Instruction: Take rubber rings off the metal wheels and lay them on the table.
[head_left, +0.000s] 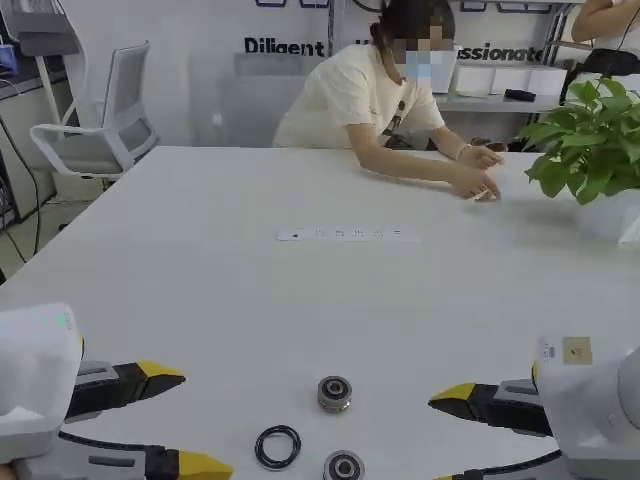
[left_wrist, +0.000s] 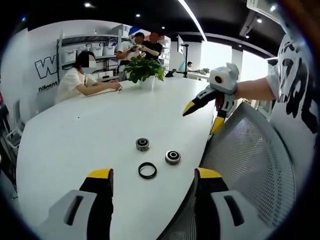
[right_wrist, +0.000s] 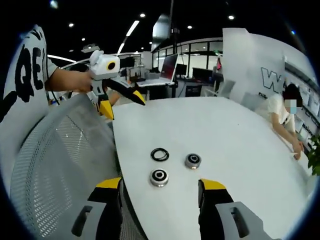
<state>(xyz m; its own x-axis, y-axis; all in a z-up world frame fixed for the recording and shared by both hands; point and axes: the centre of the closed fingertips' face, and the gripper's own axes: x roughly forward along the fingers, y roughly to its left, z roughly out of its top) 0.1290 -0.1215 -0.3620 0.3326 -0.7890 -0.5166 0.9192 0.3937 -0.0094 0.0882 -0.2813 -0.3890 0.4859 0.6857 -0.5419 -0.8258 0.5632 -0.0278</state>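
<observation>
Progress looks partial: one thin black rubber ring (head_left: 277, 446) lies flat and free on the white table (head_left: 200, 260), so at least one removal seems done. It rests between the two tools, nearer the left gripper (head_left: 195, 420). In the left gripper view it sits just ahead of that tool's yellow-tipped jaws.

Two small round metal wheels with dark centres lie flat on the table, farther from the left gripper than the ring. The far metal wheel (head_left: 334, 393) sits roughly midway between the grippers. The near metal wheel (head_left: 343, 466) lies just beside it, toward the person holding the tools and close to the table's edge. Seen from the right gripper (left_wrist: 200, 122), both wheels come before the ring. Wheels and ring lie near one another without touching.

Both grippers have their jaws spread wide with nothing between them. Each is held off to its own side, apart from the parts.

As for what remains, the near wheel shows a darker outer band in the head view, which may be a ring still seated on it. The far wheel looks greyer. At this size I cannot tell for certain which wheel is bare. My guess is that one ring is left to pull off and lay beside the first.
</observation>
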